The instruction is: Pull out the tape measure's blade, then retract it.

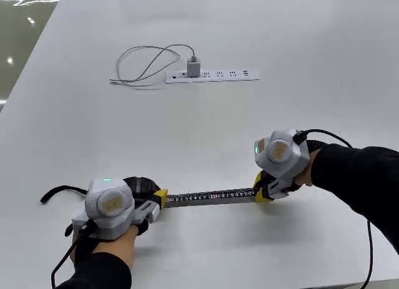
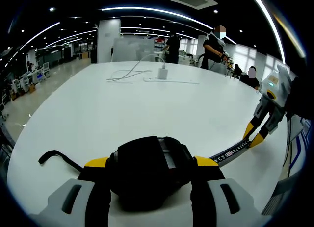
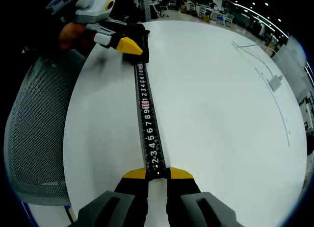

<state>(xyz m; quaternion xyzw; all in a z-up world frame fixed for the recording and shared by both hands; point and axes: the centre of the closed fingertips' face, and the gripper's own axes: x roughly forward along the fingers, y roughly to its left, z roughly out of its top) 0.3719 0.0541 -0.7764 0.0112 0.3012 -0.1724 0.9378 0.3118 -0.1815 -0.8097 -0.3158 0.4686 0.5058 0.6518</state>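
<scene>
The tape measure [image 2: 149, 183] sits between the jaws of our left claw [image 2: 150, 162]. That claw is clamped on the black case from both sides, with its yellow tips against the case. The black strap [image 1: 56, 192] trails on the table [image 1: 280, 39] behind that claw. The blade [image 3: 148, 114] runs out of the case and lies flat on the table, straight across to our right claw [image 3: 157, 174]. That claw's jaws are pinched together on the blade's free end, just past the lowest numbers. From the right claw we see the left claw at the far end of the blade, and a mesh chair [image 3: 34, 138] beside the table edge. Well beyond both claws lie a power strip [image 1: 215, 75], a white charger [image 1: 193, 67] plugged into it, and a looped cable [image 1: 146, 64].
</scene>
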